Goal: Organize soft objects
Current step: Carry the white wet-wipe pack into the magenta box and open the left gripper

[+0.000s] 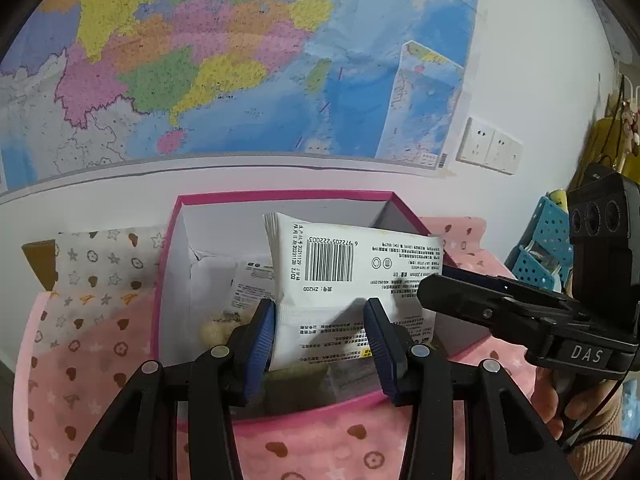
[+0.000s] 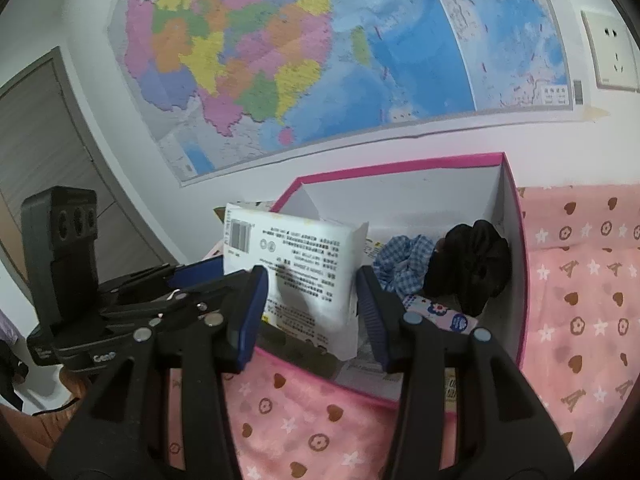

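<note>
A white soft packet with a barcode (image 1: 344, 280) stands tilted over a pink-rimmed open box (image 1: 280, 195). My left gripper (image 1: 320, 324) is shut on the packet's lower part. In the right wrist view the same packet (image 2: 296, 264) stands between the fingers of my right gripper (image 2: 312, 292), which is open around it; the pads do not press it. The box (image 2: 512, 208) holds a blue checked scrunchie (image 2: 404, 260), a black scrunchie (image 2: 472, 264) and a pink flowered packet (image 2: 440, 314). Other white packets (image 1: 232, 280) lie on the box floor.
The box stands on a pink blanket with hearts and stars (image 2: 580, 280) against a white wall with a map (image 1: 200, 60) and sockets (image 1: 490, 146). A blue perforated basket (image 1: 544, 248) stands at the right. A patterned cloth (image 1: 100, 272) lies left of the box.
</note>
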A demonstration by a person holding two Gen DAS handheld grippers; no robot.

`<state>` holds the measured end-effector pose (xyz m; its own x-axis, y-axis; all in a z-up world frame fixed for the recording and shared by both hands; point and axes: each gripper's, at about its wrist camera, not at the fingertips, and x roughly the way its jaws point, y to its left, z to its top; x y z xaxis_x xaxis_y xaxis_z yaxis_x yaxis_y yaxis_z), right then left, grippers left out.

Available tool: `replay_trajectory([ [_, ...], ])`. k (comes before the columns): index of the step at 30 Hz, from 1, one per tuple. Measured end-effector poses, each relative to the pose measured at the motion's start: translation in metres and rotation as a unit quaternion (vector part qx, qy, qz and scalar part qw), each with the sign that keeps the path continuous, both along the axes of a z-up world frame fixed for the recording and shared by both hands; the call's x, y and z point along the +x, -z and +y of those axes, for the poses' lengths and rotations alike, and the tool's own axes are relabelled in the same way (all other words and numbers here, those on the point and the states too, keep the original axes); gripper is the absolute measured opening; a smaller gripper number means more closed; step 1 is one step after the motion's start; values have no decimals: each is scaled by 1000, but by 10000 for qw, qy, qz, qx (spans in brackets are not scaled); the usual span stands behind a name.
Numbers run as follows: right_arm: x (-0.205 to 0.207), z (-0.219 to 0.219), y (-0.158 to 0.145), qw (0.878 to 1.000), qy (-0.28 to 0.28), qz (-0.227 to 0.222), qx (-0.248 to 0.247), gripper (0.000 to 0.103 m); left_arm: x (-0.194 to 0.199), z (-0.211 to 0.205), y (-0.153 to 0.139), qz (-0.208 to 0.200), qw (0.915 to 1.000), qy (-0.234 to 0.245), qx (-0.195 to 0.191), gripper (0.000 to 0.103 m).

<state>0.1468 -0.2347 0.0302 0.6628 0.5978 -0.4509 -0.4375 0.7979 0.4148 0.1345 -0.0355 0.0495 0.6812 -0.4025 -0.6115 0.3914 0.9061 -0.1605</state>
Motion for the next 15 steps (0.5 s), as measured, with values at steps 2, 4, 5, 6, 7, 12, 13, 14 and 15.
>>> replay_trajectory([
  [2, 6, 1, 3, 10000, 23, 49, -24, 49, 3, -2, 3, 9, 10000, -28, 65, 45],
  [4, 11, 1, 5, 9999, 53, 108, -52, 49, 8, -4, 7, 53, 9999, -41, 89, 45],
  [5, 14, 1, 7, 9999, 68, 135, -63, 49, 10, -4, 9, 74, 9999, -47, 100, 46],
  [6, 17, 2, 8, 9998, 77, 173, -68, 49, 13, -3, 11, 112, 9999, -70, 96, 46],
  [7, 20, 2, 9, 9997, 77, 203, -79, 49, 16, -3, 13, 152, 9998, -78, 80, 47],
  [12, 37, 6, 21, 9987, 161, 419, -228, 49, 32, -7, 25, 282, 9986, -279, 359, 46],
  [13, 40, 7, 23, 9986, 148, 455, -218, 49, 35, -7, 27, 315, 9981, -323, 415, 46],
  [14, 41, 7, 24, 9985, 162, 474, -218, 49, 38, -7, 30, 363, 9977, -370, 447, 46],
  [15, 42, 8, 24, 9981, 248, 471, -303, 49, 42, -5, 32, 404, 9972, -448, 442, 47],
])
